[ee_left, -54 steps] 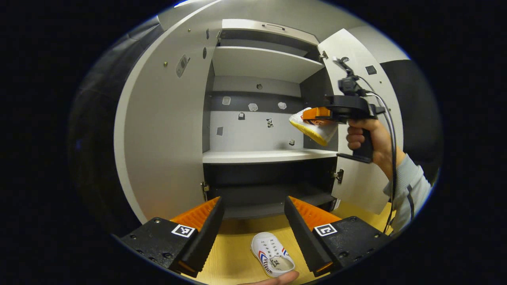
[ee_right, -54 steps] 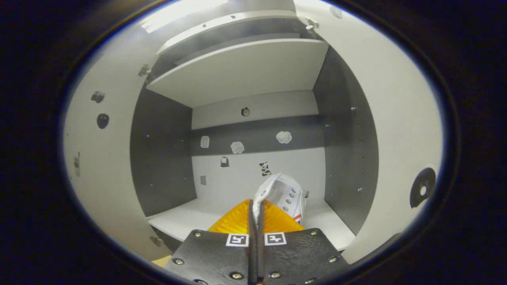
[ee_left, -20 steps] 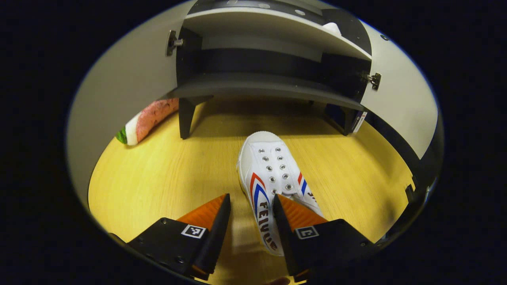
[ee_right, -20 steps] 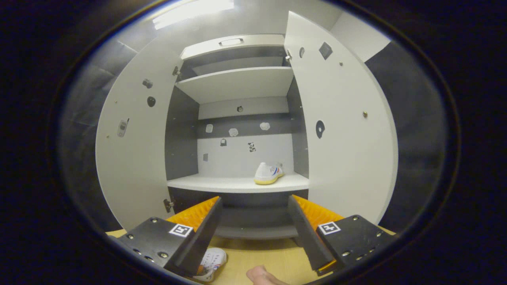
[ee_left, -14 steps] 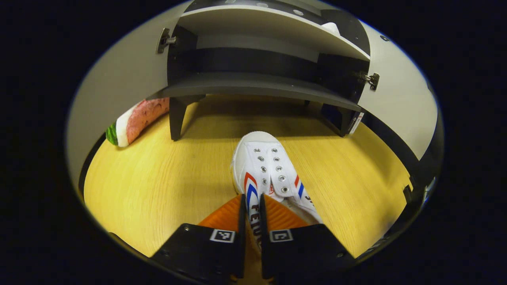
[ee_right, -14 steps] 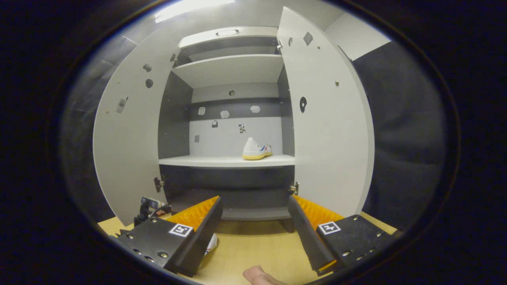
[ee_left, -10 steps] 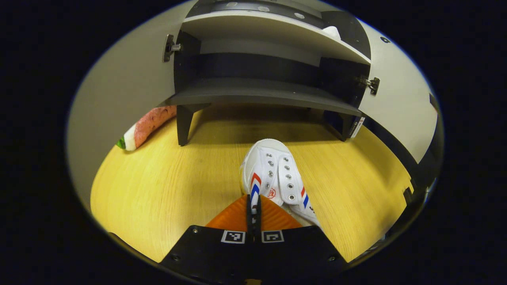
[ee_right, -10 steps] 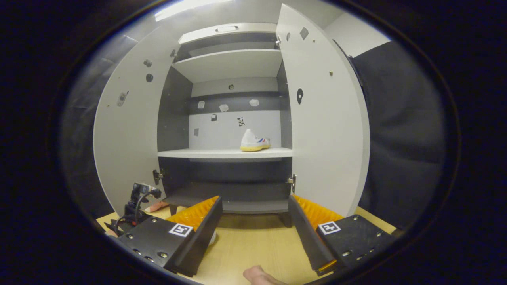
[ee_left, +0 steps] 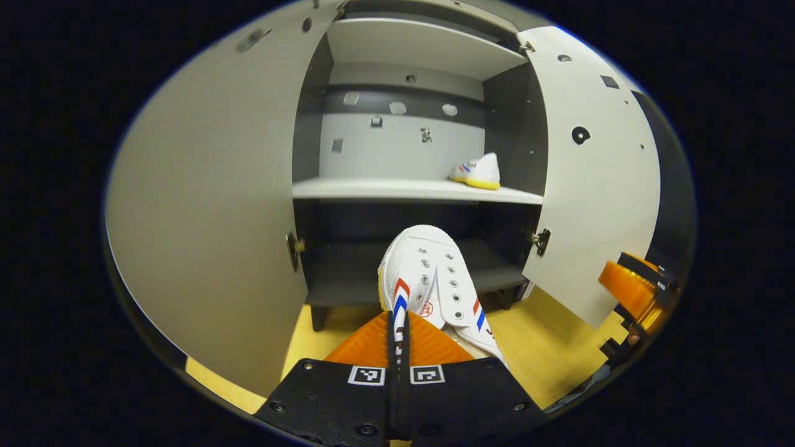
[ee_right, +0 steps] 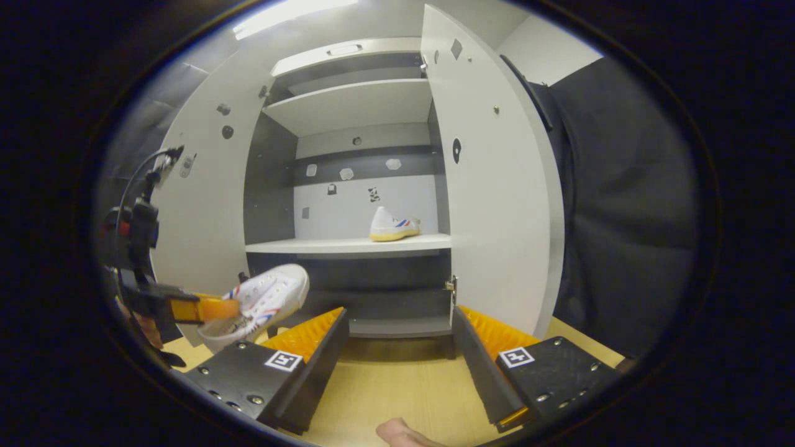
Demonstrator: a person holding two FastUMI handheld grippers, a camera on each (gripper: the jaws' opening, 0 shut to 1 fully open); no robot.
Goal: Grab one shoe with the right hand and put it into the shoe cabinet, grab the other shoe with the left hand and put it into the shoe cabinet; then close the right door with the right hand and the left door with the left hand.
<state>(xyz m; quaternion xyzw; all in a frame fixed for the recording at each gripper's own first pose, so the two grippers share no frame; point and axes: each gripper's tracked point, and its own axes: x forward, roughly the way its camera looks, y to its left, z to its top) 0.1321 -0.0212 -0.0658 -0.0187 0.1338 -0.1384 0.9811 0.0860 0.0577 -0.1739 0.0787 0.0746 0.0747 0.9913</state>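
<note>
Two white shoes are showing in the pictures. One shoe is resting on the middle shelf of the shoe cabinet, near the right side wall, with its yellow sole on the board; in the right gripper view this same shoe is sitting on the shelf as well. The other shoe is hanging in the air in front of the lower part of the cabinet, above the wooden floor, with its toe pointing to the cabinet. The left gripper is pinching the side edge of this shoe, and its two fingers are pressed together on the thin cloth. In the right gripper view the lifted shoe is showing at the left, tilted, toe up.

The right gripper is hovering low in front of the cabinet, with its fingers wide apart and nothing between them. Both doors are standing open: the left door and the right door.
</note>
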